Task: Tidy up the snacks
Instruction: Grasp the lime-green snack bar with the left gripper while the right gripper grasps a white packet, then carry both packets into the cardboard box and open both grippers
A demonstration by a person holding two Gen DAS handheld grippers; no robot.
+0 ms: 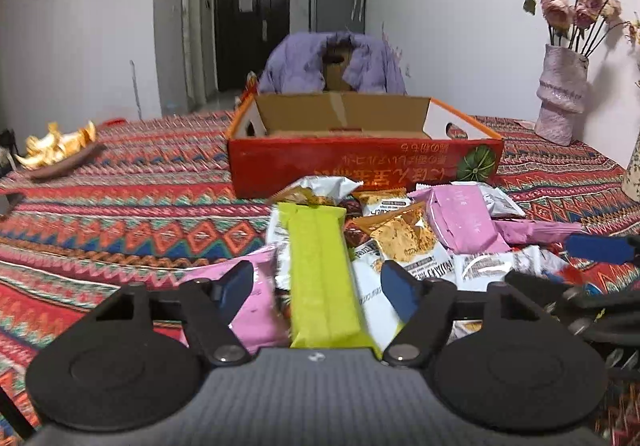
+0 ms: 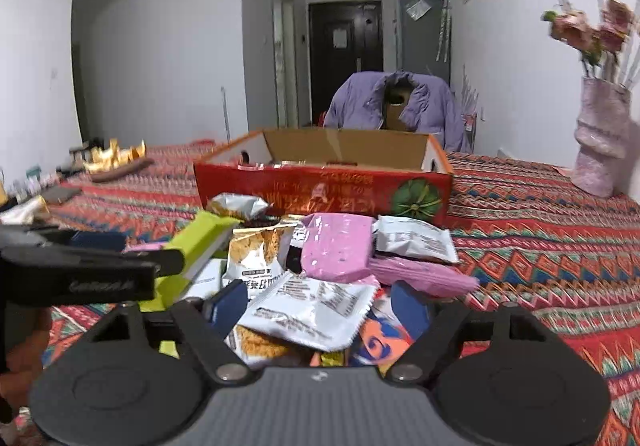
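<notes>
While both hand-held grippers hover, snack pile (image 1: 400, 230) lies just before red box (image 1: 360, 161).
Left hand-held gripper (image 1: 318, 286) straddles green packet (image 1: 320, 274), jaws apart; right hand-held gripper (image 2: 318, 306) likewise over white packet (image 2: 312, 310).

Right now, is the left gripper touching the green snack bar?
Apart. In the left wrist view, pink and white wrappers show between each blue pad of the left gripper and the green snack bar.

home | patterned tablecloth (image 1: 120, 181), flower vase (image 1: 560, 93) (dried roses), front door (image 1: 252, 21)
</notes>
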